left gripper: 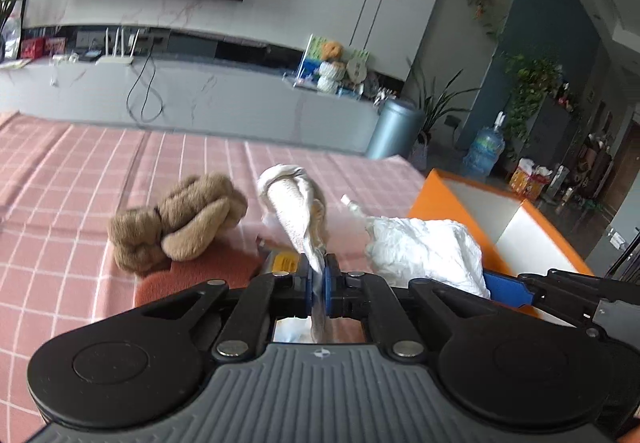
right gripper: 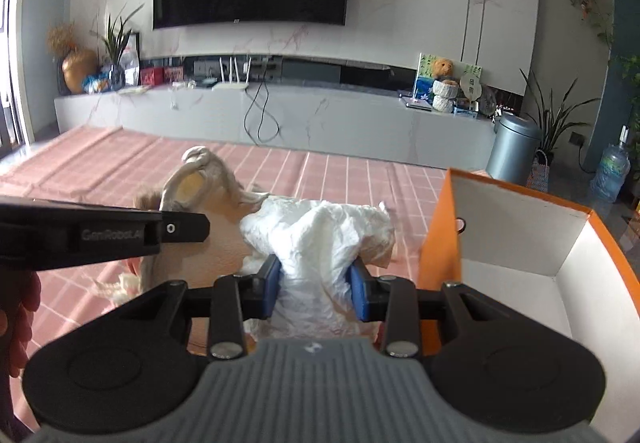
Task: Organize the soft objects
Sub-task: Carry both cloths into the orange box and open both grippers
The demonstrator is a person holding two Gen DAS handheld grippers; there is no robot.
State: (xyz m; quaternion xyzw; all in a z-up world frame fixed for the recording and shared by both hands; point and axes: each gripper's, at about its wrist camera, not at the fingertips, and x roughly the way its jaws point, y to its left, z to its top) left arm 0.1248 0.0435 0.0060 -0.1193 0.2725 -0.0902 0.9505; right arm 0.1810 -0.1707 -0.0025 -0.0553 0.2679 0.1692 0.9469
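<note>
Clamping a cream cloth [left gripper: 294, 211] in the left gripper [left gripper: 318, 277], jaws pressed together on its fabric, above the pink checked cover [left gripper: 80, 171]. Right gripper [right gripper: 318, 283] jaws partly apart, squeezing a crumpled white bundle [right gripper: 320, 231] beside the orange box [right gripper: 440, 227]. Brown plush toy [left gripper: 180, 221] lying on the cover, left of the cloth.

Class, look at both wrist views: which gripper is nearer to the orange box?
Right. The right gripper, clamping white crumpled material, sits just beside the orange box. The left gripper, shut on a cream cloth, is farther away.
</note>
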